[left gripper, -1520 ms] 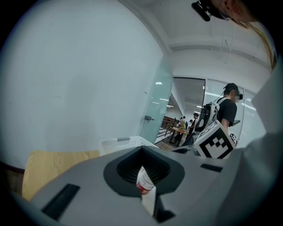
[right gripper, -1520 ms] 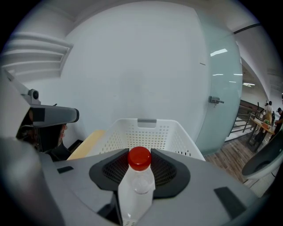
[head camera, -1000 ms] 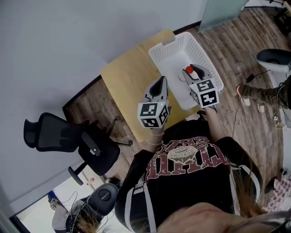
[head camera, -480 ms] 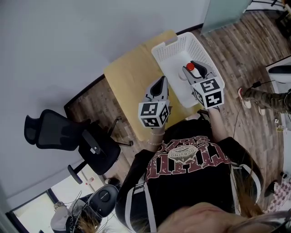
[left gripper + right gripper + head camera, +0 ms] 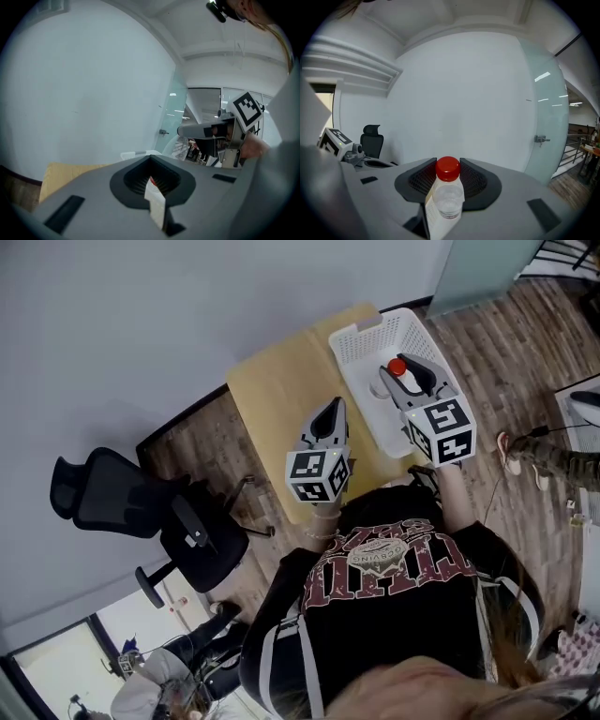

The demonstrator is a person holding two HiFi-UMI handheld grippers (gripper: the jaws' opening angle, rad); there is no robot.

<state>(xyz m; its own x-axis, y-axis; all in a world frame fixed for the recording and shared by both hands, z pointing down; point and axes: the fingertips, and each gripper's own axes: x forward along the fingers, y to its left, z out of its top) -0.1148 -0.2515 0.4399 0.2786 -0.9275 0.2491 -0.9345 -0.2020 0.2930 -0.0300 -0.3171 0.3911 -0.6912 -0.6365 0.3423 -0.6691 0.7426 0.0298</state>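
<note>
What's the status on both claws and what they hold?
Left claw shut on packet. Right claw shut on red-capped bottle, over white basket. Nothing seen between bottle and basket.

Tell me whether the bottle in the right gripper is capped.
Capped: the red cap sits on the bottle neck, held between the right gripper jaws.

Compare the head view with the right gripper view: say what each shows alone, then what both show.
Only the head view: the white basket on the wooden table. Only the right gripper view: a door handle on the glass panel. Both: the right gripper with the red-capped bottle between its jaws, and a black chair.
</note>
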